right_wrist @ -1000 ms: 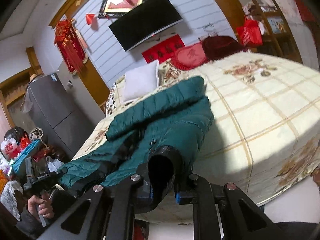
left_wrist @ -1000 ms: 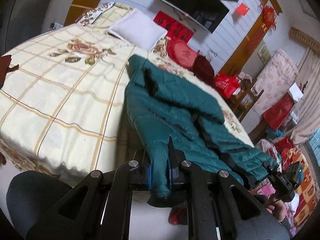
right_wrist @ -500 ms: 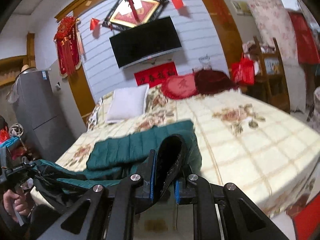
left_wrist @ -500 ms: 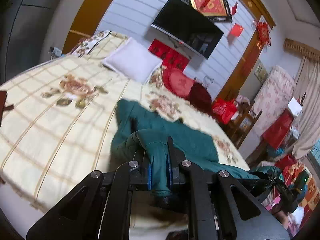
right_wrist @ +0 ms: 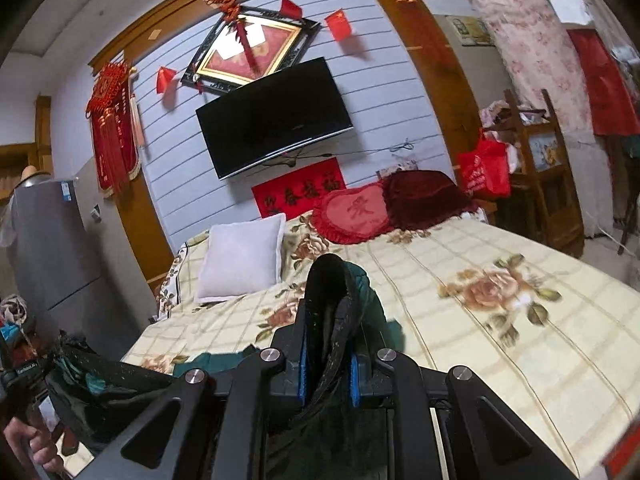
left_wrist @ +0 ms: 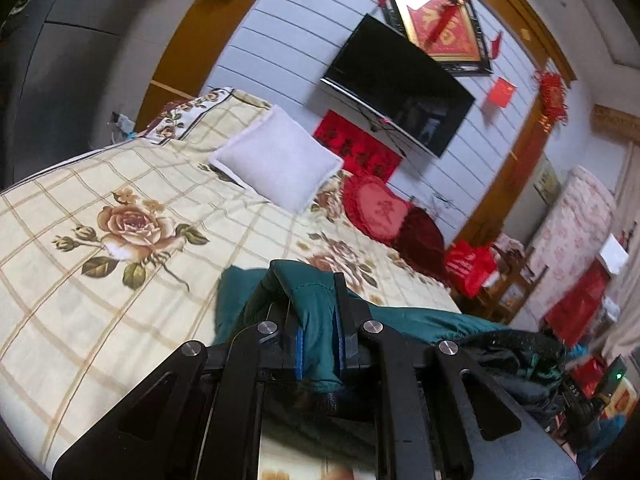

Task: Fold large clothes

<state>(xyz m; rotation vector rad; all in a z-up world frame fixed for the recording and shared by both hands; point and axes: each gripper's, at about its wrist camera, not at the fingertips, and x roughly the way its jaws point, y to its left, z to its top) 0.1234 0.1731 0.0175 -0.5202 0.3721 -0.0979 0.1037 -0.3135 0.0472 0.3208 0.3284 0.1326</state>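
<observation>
A teal padded jacket (left_wrist: 420,316) with a dark lining hangs lifted between both grippers above the near edge of the bed. My left gripper (left_wrist: 318,334) is shut on a teal sleeve end of the jacket, its blue pads pressing the fabric. My right gripper (right_wrist: 327,354) is shut on the other sleeve's dark cuff (right_wrist: 330,280), which stands up between its pads. In the right wrist view the jacket (right_wrist: 108,380) sags to the lower left, where a hand (right_wrist: 24,436) holds the left gripper. The jacket's body is mostly hidden behind the gripper frames.
The bed (left_wrist: 80,288) has a cream checked sheet with rose prints. A white pillow (left_wrist: 276,160) and red heart cushion (left_wrist: 376,210) lie at the headboard end, under a wall TV (right_wrist: 276,116). A grey fridge (right_wrist: 44,248) stands left, wooden chairs (right_wrist: 540,168) and red bags right.
Both grippers have risen and tilted up, lifting the jacket off the sheet. It lay spread across the bed before; now only bunched folds show near the grippers, and more wall is in view.
</observation>
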